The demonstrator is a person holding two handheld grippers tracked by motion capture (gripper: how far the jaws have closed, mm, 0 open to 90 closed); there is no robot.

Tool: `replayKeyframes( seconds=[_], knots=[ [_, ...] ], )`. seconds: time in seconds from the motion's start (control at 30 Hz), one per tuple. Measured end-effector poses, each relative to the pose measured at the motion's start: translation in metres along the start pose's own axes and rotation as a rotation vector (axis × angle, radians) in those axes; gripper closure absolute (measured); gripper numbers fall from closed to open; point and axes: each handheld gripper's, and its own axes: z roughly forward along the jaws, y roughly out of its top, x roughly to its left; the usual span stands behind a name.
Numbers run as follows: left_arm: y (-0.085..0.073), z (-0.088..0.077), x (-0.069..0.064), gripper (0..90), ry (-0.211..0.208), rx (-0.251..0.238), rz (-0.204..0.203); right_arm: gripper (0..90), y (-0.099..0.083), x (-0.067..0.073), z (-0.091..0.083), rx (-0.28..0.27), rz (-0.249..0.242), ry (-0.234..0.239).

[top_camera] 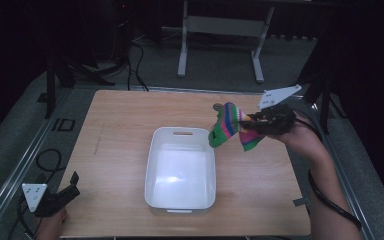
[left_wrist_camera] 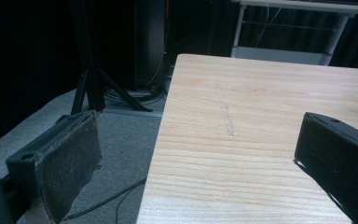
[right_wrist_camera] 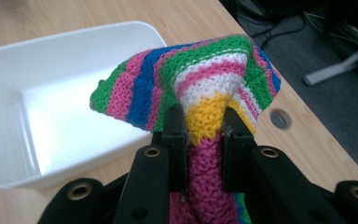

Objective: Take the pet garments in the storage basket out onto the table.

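A striped knitted cloth (top_camera: 228, 127) in green, pink, blue, white and yellow hangs above the table, just right of a white plastic bin (top_camera: 181, 167). My right gripper (top_camera: 251, 120) is shut on the cloth; in the right gripper view the jaws pinch its yellow and pink fold (right_wrist_camera: 205, 123), and the bin (right_wrist_camera: 42, 107) lies beyond it, empty. My left gripper (top_camera: 70, 186) is held off the table's front left corner, open, with nothing between its pads (left_wrist_camera: 70, 163).
The wooden table (top_camera: 120, 130) carries the bin at its middle. A faint scuff mark (left_wrist_camera: 224, 109) runs across the left part of the board. Cables and stand legs (top_camera: 130, 65) lie on the grey floor behind the table.
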Motion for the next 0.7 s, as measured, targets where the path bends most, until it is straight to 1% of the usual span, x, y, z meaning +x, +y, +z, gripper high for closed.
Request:
replayKeyframes(
  seconds=[0.1,0.13,0.17,0.2,0.23,0.3,0.37,0.43,0.57,0.63,0.7],
  knots=[
    [0.0,0.0,0.0,1.0,0.001,0.0,-0.002,75.7,-0.012,-0.005,-0.008,0.009,0.022,-0.021],
    [0.0,0.0,0.0,1.0,0.001,0.0,-0.002,75.7,-0.012,-0.005,-0.008,0.009,0.022,-0.021],
    [0.0,0.0,0.0,1.0,0.001,0.001,-0.002,75.7,-0.016,-0.007,-0.011,0.012,0.029,-0.027],
    [0.0,0.0,0.0,1.0,0.001,0.001,-0.002,75.7,-0.025,-0.01,-0.017,0.012,0.049,-0.044],
    [0.0,0.0,0.0,0.9,0.002,-0.001,-0.002,75.6,-0.03,-0.011,-0.02,0.012,0.057,-0.047],
    [0.0,0.0,0.0,0.9,0.003,-0.003,-0.001,75.6,-0.038,-0.013,-0.024,-0.004,0.074,-0.063],
    [0.0,0.0,0.0,0.9,0.002,-0.003,0.0,75.6,-0.046,-0.014,-0.025,-0.008,0.085,-0.06],
    [0.0,0.0,-0.001,1.0,0.003,-0.004,-0.001,75.6,-0.053,-0.015,-0.023,0.009,0.095,-0.07],
    [0.0,0.0,-0.001,0.9,0.004,-0.004,0.002,75.6,-0.065,-0.016,-0.015,0.024,0.117,-0.07],
    [0.0,0.0,-0.001,1.0,0.003,-0.005,0.002,75.6,-0.072,-0.018,-0.007,0.026,0.134,-0.063],
    [0.0,0.0,-0.001,1.0,0.002,-0.005,0.001,75.5,-0.078,-0.018,0.003,0.052,0.141,-0.058]
  ],
)
